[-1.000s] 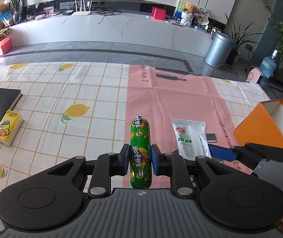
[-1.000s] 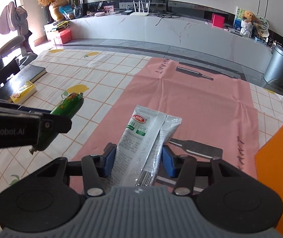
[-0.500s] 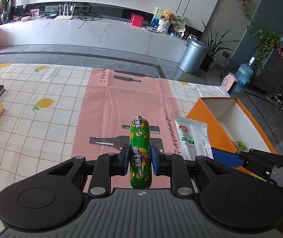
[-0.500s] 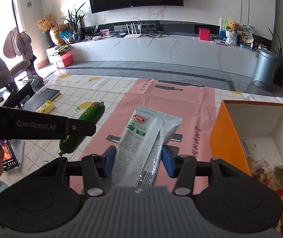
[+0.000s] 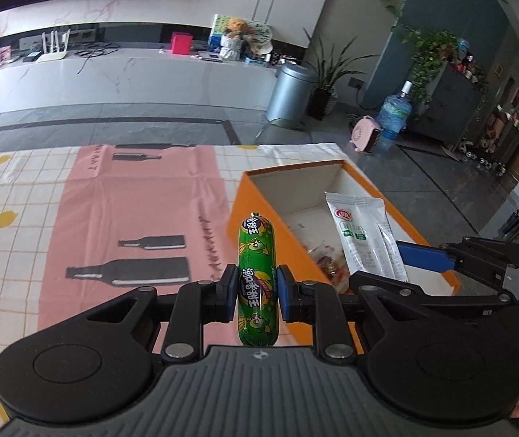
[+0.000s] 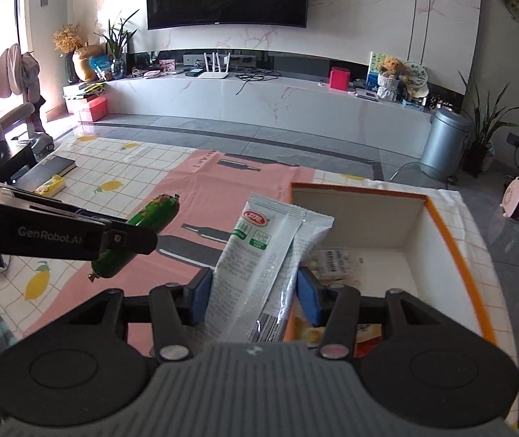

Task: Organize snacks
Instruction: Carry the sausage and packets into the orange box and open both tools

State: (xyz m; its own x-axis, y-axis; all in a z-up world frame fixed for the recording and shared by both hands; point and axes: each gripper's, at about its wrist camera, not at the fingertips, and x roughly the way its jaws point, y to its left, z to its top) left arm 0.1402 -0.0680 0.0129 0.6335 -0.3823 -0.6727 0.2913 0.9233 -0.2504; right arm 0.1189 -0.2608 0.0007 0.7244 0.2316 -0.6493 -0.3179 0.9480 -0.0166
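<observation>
My left gripper (image 5: pixel 257 293) is shut on a green sausage stick (image 5: pixel 256 255), held in the air just left of the orange box (image 5: pixel 244 200). My right gripper (image 6: pixel 254 295) is shut on a white snack packet (image 6: pixel 259 255), held over the box's left wall (image 6: pixel 295 218). The packet also shows in the left wrist view (image 5: pixel 363 233), above the box interior. The sausage shows in the right wrist view (image 6: pixel 139 233), to the left. Several snacks lie on the box floor (image 6: pixel 335 258).
The table carries a lemon-print cloth (image 5: pixel 11 196) and a pink mat with bottle prints (image 5: pixel 142 218). A black book (image 6: pixel 50 167) and a yellow tissue pack (image 6: pixel 50 184) lie at the far left. Beyond the table are a grey bin (image 6: pixel 445 138) and a media counter.
Both grippers have moved right with their snacks. The orange box has come into full view, and the packet now hangs over it.
</observation>
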